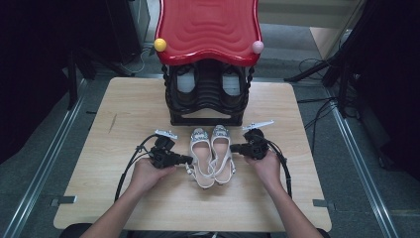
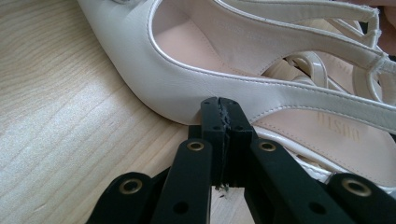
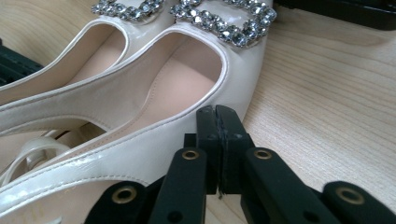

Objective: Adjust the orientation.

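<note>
Lay paired mid-frame on the tabletop [image 1: 124,114]: left shoe [image 1: 201,156], right shoe [image 1: 222,153]. Flanked by left gripper [image 1: 190,159] and right gripper [image 1: 232,148], fingers pressed together, empty. Showed rhinestone buckles [image 3: 224,21] close up in right gripper view.

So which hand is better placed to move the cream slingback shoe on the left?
Left: the left claw sits shut against that cream patent shoe; the right claw is shut at the other shoe.
</note>
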